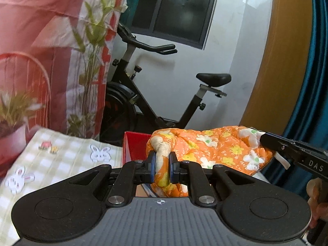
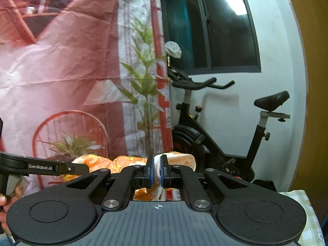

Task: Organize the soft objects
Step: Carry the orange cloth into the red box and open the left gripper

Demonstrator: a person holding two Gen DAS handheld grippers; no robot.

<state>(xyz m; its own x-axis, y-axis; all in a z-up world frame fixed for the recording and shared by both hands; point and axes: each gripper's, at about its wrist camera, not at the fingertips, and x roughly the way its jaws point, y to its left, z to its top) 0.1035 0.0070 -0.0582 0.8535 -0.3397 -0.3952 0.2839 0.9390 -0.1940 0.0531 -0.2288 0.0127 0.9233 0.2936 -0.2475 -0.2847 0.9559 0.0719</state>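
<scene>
An orange quilt with white and yellow flowers hangs stretched between both grippers, lifted above the table. My left gripper is shut on a bunched corner of it, which bulges out above the blue pads. My right gripper comes in from the right edge and pinches the opposite corner. In the right wrist view, my right gripper is shut on a pale fold of the quilt, and my left gripper reaches in from the left, held by a hand.
A red box stands open behind the quilt. A checked tablecloth with rabbit prints covers the table on the left. An exercise bike stands by the white wall. A printed red backdrop hangs to the left, with blue curtains on the right.
</scene>
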